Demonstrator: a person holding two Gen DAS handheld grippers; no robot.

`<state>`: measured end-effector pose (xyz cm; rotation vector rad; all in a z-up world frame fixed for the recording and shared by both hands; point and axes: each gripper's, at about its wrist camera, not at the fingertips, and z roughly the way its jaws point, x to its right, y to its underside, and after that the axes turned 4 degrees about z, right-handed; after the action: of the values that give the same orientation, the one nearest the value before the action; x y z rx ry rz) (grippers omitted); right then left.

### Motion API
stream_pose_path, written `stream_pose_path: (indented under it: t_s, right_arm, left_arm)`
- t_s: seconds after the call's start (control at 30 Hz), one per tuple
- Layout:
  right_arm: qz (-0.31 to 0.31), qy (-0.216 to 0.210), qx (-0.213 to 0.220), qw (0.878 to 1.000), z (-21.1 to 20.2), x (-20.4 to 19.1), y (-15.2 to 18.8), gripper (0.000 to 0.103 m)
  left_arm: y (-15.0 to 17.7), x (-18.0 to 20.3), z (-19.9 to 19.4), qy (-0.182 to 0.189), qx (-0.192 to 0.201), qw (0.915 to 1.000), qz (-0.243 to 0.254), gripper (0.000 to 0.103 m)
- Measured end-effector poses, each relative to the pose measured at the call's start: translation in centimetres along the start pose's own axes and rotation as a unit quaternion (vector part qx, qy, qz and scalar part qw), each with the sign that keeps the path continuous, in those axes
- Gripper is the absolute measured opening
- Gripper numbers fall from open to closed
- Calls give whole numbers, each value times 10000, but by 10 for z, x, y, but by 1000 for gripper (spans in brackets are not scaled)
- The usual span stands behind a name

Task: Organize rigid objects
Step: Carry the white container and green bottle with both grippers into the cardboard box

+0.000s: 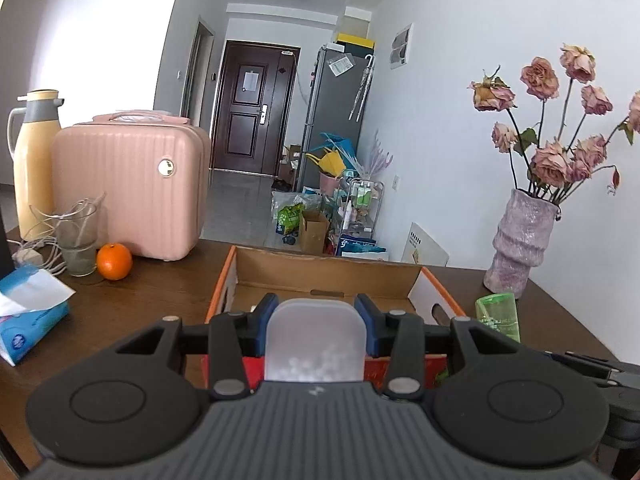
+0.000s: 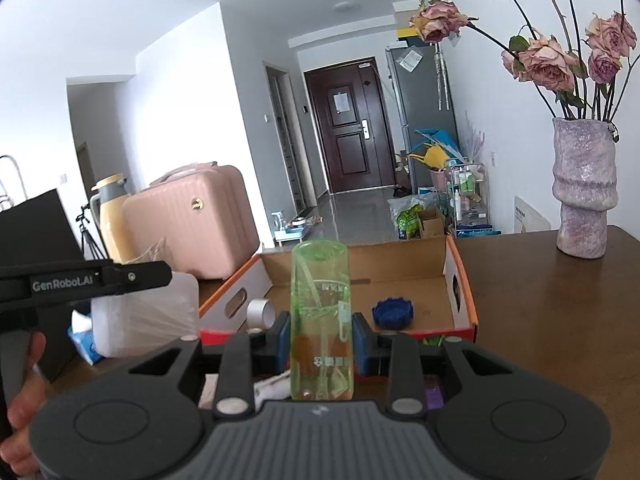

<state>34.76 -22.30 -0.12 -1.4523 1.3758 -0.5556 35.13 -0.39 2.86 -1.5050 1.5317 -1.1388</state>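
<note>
Grip on both sides is already made. Left tool (image 1: 316, 322) is clamped on a frosted white plastic container (image 1: 316, 344), its blue pads pressing the two flat sides; small pale beads or pills show through the lower wall. Right tool (image 2: 320, 338) is clenched around a clear green plastic bottle (image 2: 320, 312), upright, pads meeting it roughly at mid-height, with a straw-like tube visible inside.

Both items hang just short of the near wall of the open cardboard box (image 2: 460, 280) on the brown tabletop (image 2: 540, 300). Inside the box lie a roll of tape (image 2: 260, 312) and a blue ridged lid (image 2: 392, 314), well apart from each other.

Handling judgement: both pieces look light, stiff and thin-walled. The bottle is smooth and round, so it may twist or slip between flat pads; a hold at the middle looks safest. The frosted container has flat faces and should sit steadier, though loose contents may shift when it is tipped. Neither looks fragile, but hard squeezing could dent them.

Further out stand a pink suitcase (image 1: 132, 184), an orange (image 1: 114, 261) and a vase of dried roses (image 1: 520, 240).
</note>
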Motion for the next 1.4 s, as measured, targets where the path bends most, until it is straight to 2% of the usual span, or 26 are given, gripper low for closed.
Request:
stream_pose_path:
  t_s: [0.37, 0.77, 0.97, 1.17, 1.4]
  right_arm:
    - [352, 47, 185, 9992, 54, 31, -36, 30]
    - [504, 360, -65, 9981, 131, 59, -60, 30]
    - [460, 550, -255, 9971, 160, 69, -62, 30]
    - [394, 801, -671, 9937, 185, 78, -53, 30]
    - [347, 969, -914, 9905, 195, 83, -42, 30]
  left_arm:
    - [-18, 2, 60, 31, 59, 9997, -241, 43]
    - [-29, -9, 134, -29, -251, 9994, -224, 43]
    - [-28, -13, 168, -75, -469, 9988, -138, 43]
    - [-23, -14, 197, -124, -768, 9970, 29, 43]
    - [-14, -19, 208, -130, -951, 9953, 112, 43]
